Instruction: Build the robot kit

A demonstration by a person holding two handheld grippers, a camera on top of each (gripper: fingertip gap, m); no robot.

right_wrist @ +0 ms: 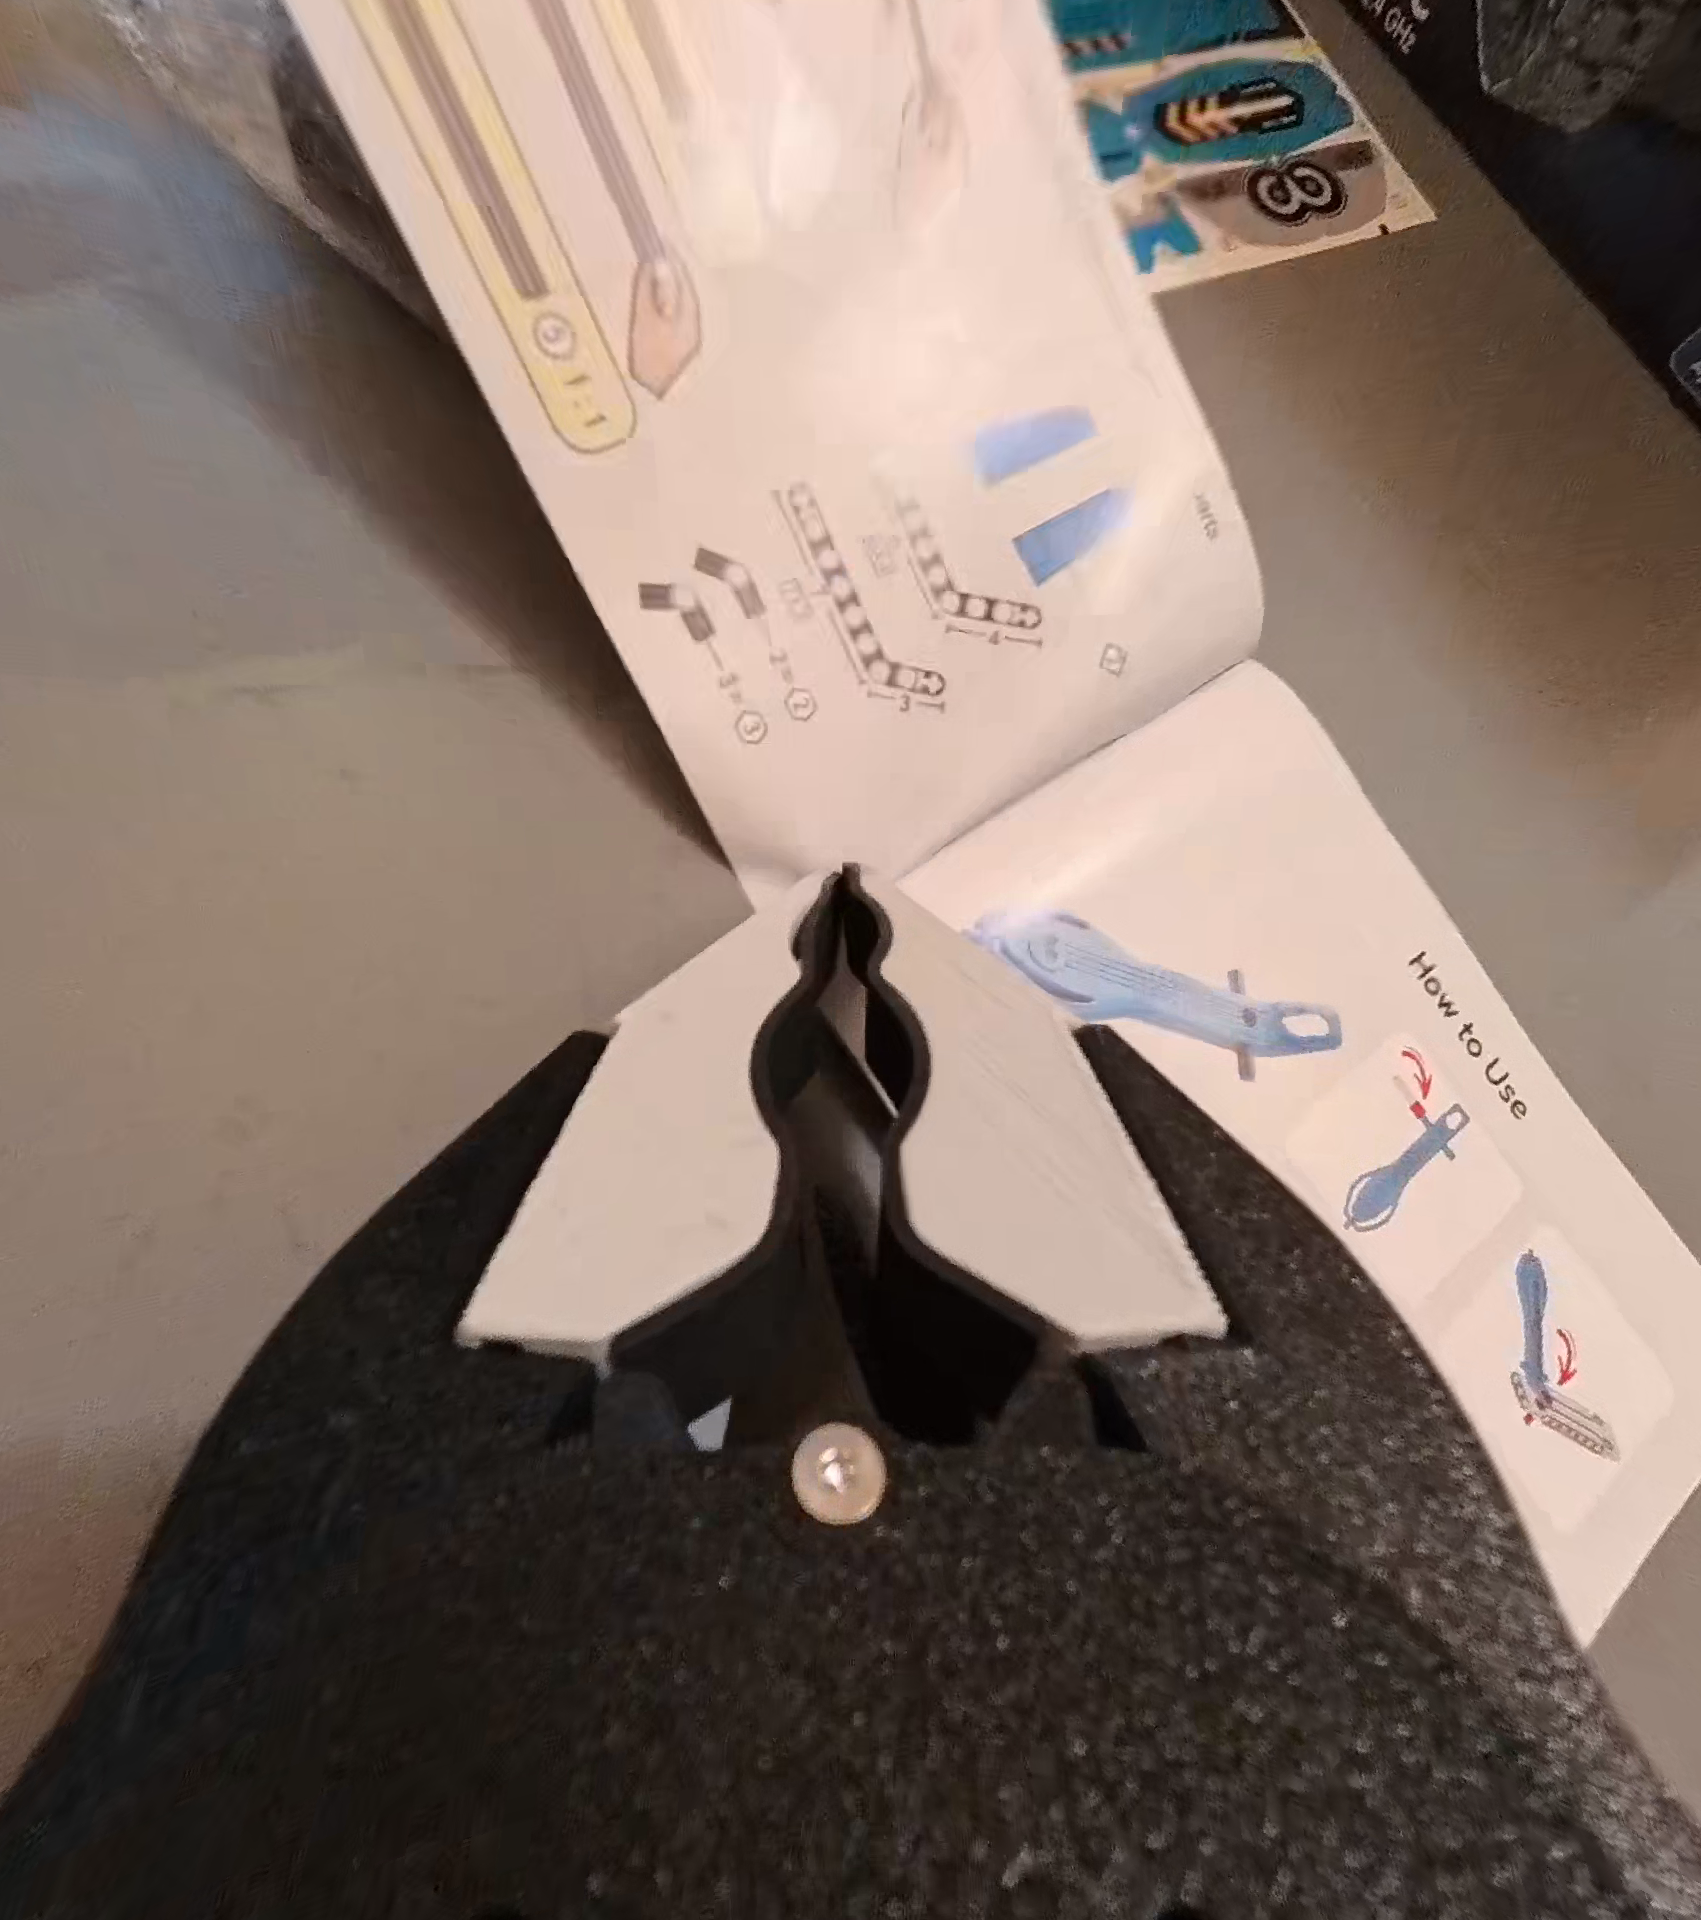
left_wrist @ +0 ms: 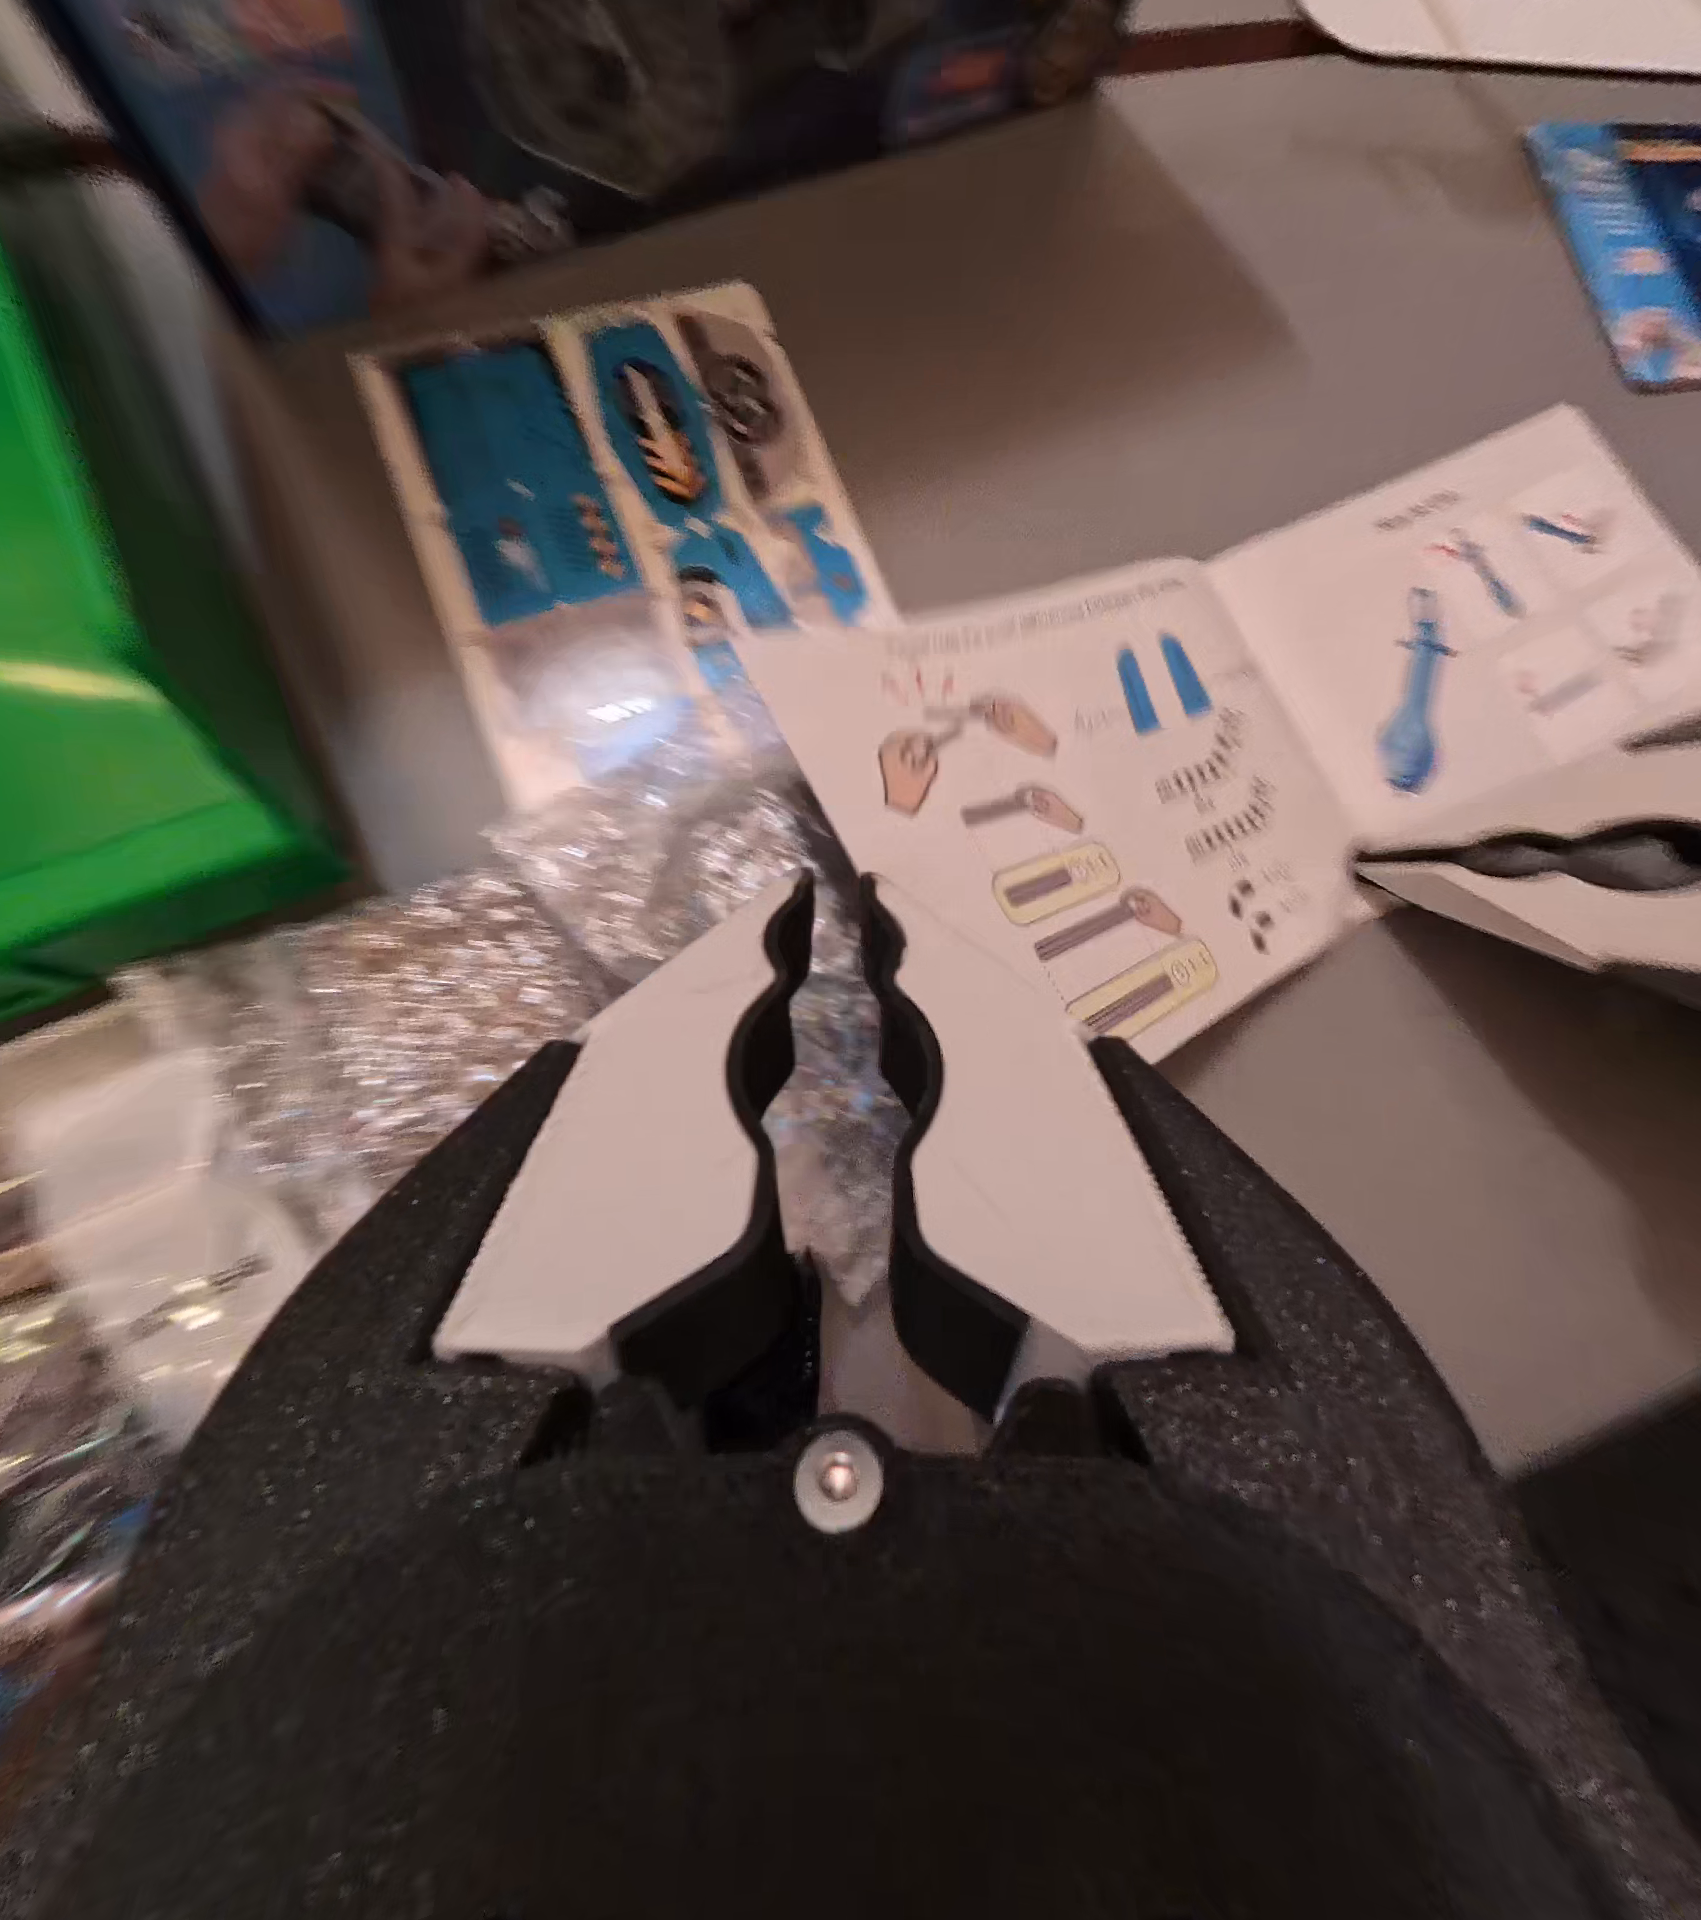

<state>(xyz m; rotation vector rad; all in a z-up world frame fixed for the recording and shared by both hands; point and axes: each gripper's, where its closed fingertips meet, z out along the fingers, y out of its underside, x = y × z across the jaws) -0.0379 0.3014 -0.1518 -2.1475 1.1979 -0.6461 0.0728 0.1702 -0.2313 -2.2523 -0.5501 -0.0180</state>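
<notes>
My left gripper (left_wrist: pixel 835 896) hangs over a crinkly clear plastic bag (left_wrist: pixel 410 987). Its jaws stand a little apart, the bag shows through the gap, and the pads do not press on it. My right gripper (right_wrist: pixel 848 881) is shut on the near edge of an open white instruction booklet (right_wrist: pixel 929 416), close to its fold. A sheet edge runs back between its pads. In the left wrist view the booklet (left_wrist: pixel 1137 748) lies open on the grey table (left_wrist: pixel 1033 312). The right gripper (left_wrist: pixel 1386 864) shows there too, clamped on the booklet's right part.
A sticker sheet (left_wrist: pixel 617 468) lies beyond the bag; it also shows in the right wrist view (right_wrist: pixel 1241 135). A green bin (left_wrist: pixel 15 623) stands at the left. A dark printed box (left_wrist: pixel 410 125) stands at the back. A blue leaflet (left_wrist: pixel 1698 249) lies far right. Spacing between my two grippers at the tips: around 20 cm.
</notes>
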